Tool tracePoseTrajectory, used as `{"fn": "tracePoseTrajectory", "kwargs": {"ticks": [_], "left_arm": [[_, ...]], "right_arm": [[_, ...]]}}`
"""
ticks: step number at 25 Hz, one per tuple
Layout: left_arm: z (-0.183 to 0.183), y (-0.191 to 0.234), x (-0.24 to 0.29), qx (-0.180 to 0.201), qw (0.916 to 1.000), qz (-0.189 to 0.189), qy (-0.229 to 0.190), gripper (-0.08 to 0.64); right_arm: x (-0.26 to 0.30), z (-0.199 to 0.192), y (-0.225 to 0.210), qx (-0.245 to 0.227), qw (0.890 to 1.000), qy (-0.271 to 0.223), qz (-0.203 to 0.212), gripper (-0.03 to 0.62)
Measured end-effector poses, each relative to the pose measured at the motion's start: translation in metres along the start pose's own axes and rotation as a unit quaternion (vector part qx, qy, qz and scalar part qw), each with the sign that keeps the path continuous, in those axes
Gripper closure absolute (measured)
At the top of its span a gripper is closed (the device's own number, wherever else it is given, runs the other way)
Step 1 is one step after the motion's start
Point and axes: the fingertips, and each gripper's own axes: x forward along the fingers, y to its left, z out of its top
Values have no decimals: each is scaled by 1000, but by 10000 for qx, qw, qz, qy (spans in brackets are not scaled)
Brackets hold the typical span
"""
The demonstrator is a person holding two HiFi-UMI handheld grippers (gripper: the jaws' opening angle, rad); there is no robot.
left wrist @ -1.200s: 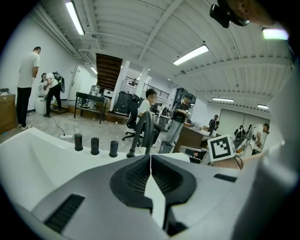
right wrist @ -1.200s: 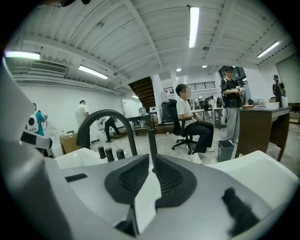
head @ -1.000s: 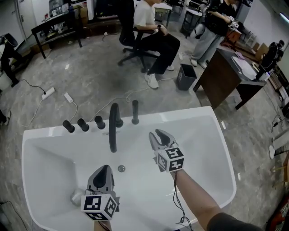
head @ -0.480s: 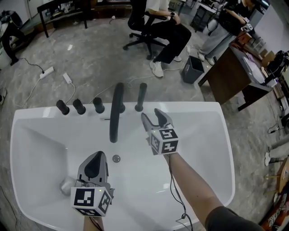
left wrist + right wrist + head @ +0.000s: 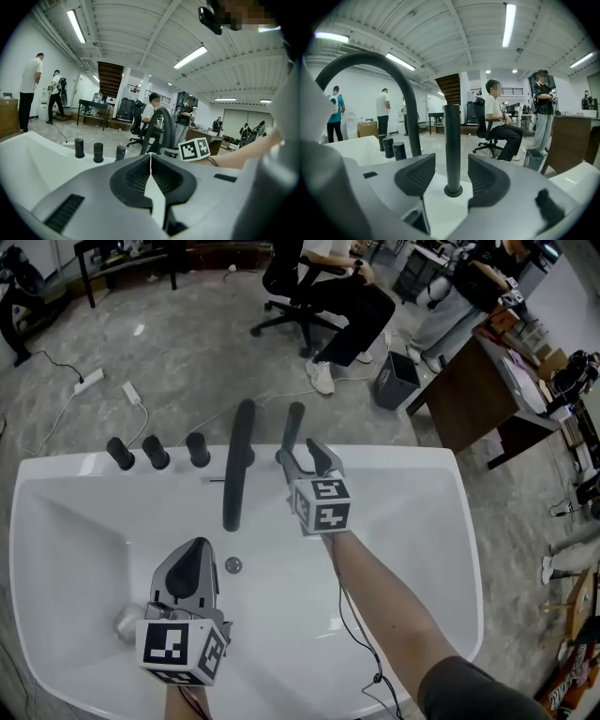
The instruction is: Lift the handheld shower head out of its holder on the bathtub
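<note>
The handheld shower head (image 5: 293, 427) stands in its holder on the far rim of the bathtub (image 5: 412, 463), just right of the arched spout (image 5: 236, 465) — long axis vertical, tip up. It looks stiff, smooth and probably slick, so clamp mid-shaft and lift straight up. Your right gripper (image 5: 306, 454) gapes wide, its 2 jaws framing the rod without touching it; the left gripper (image 5: 193, 554) is closed on nothing.

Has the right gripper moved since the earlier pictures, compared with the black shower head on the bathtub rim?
Yes. The right gripper has advanced away from the drain toward the shower head, which now stands between its open jaws, untouched.
</note>
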Motion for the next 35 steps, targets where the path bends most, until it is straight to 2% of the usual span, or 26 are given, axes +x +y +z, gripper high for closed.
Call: {"fn": "tracePoseTrajectory", "kwargs": {"ticks": [8, 13, 18, 20, 23, 31, 35], "left_arm": [[1, 6, 5, -81, 9999, -24, -75, 543], [-8, 15, 5, -231, 9997, 88, -28, 543], [-20, 20, 3, -298, 9995, 116, 31, 543], [-21, 23, 2, -297, 9995, 128, 52, 543], [-22, 27, -2, -264, 9994, 185, 95, 543], [-20, 27, -13, -188, 9994, 239, 160, 543], [-15, 20, -23, -280, 9994, 191, 74, 543]], "right_arm": [[24, -2, -1, -210, 9997, 127, -51, 379], [35, 3, -3, 144, 9998, 70, -86, 379], [44, 3, -1, -133, 9998, 178, -9, 381], [43, 3, -2, -258, 9993, 244, -63, 448], [41, 2, 4, -444, 9986, 287, -41, 449], [29, -2, 8, -458, 9976, 514, 28, 451], [6, 0, 8, -474, 9976, 503, 88, 453]]}}
